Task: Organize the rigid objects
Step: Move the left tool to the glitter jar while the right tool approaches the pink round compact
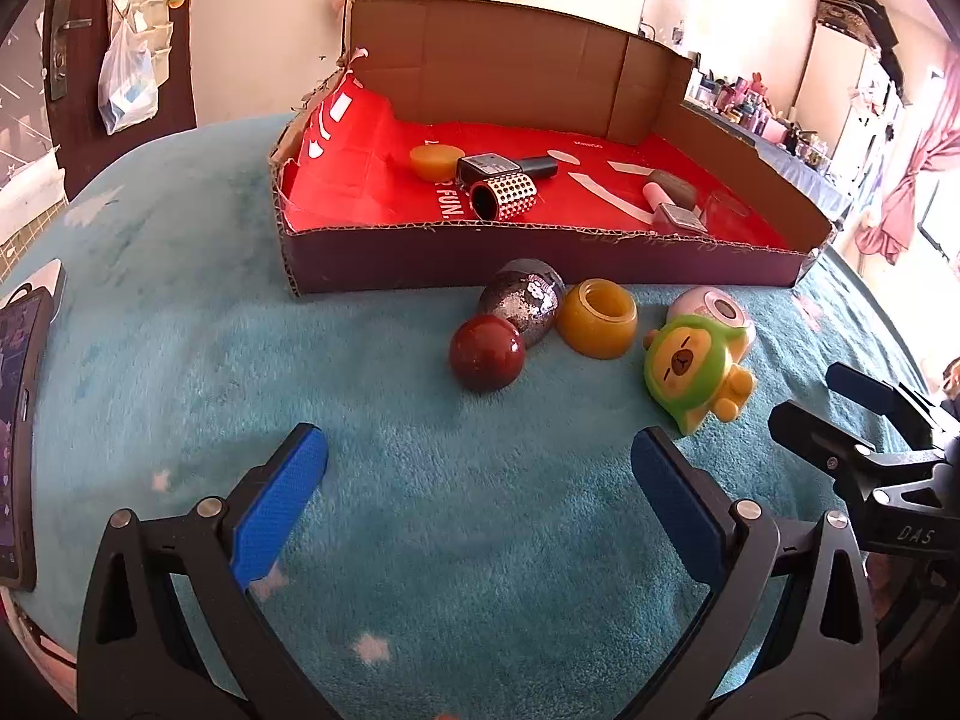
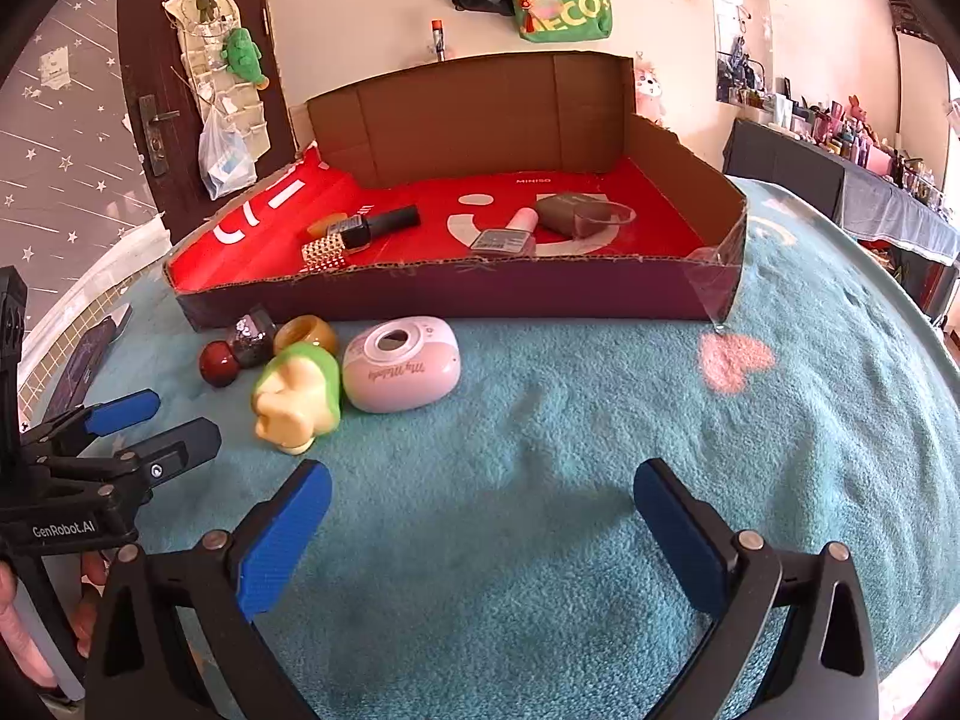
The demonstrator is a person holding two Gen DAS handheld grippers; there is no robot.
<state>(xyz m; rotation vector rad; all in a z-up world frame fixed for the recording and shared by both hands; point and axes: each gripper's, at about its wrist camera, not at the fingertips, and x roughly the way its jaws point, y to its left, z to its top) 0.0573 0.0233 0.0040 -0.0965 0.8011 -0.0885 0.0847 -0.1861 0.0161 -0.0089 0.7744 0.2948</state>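
Only the right wrist view shows the pink heart.

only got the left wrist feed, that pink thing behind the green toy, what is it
Observer: In the right wrist view it is a pink and white rounded plastic case with cursive lettering and an oval opening on top, lying on the teal fleece blanket.
Operator: is it touching the green toy
Observer: The green and yellow plastic animal figure lies right against the case's left side; no gap shows.
Operator: anything right of the case
Observer: Only blanket, with a pink heart patch near the front right corner of the cardboard box.
Operator: is the right gripper open
Observer: Yes, the right gripper is wide open and holds nothing.
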